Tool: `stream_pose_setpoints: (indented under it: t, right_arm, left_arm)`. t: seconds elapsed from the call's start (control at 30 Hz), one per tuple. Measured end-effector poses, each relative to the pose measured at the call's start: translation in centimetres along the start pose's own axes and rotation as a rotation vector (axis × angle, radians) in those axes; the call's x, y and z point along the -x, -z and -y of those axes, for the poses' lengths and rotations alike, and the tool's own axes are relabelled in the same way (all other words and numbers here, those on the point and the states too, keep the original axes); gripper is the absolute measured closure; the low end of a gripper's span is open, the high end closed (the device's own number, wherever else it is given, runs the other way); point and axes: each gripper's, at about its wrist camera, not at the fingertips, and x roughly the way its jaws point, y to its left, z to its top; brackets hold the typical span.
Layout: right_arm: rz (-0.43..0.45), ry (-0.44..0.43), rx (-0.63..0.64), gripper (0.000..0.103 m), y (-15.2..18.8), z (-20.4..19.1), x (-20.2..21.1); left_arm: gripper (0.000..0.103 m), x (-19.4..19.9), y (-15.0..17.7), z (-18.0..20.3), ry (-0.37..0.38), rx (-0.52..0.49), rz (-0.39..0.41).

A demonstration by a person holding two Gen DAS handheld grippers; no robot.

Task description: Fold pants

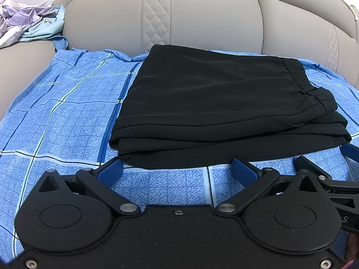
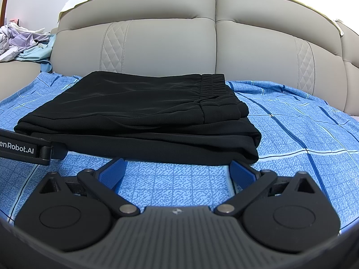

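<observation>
Black pants (image 1: 213, 103) lie folded in a flat stack on a blue checked sheet (image 1: 56, 116), elastic waistband on the right side. They also show in the right wrist view (image 2: 139, 116). My left gripper (image 1: 177, 170) is open and empty, its blue pads just in front of the stack's near edge. My right gripper (image 2: 177, 168) is open and empty too, at the stack's near right corner. The left gripper's body (image 2: 24, 150) shows at the left of the right wrist view; the right gripper's finger (image 1: 350, 152) shows at the right of the left wrist view.
The sheet covers a beige sofa seat; the padded backrest (image 1: 202, 18) rises right behind the pants. A heap of light clothes (image 1: 29, 22) lies at the far left on the sofa arm.
</observation>
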Motion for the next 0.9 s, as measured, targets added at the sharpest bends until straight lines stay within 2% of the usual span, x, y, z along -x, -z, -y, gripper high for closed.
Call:
stream_pose_setpoints:
  t: [0.9]
  right_arm:
    - [0.001, 0.000, -0.001, 0.000, 0.02, 0.01, 0.02]
  left_arm:
    - [0.000, 0.14, 0.02, -0.05, 0.007, -0.008, 0.006]
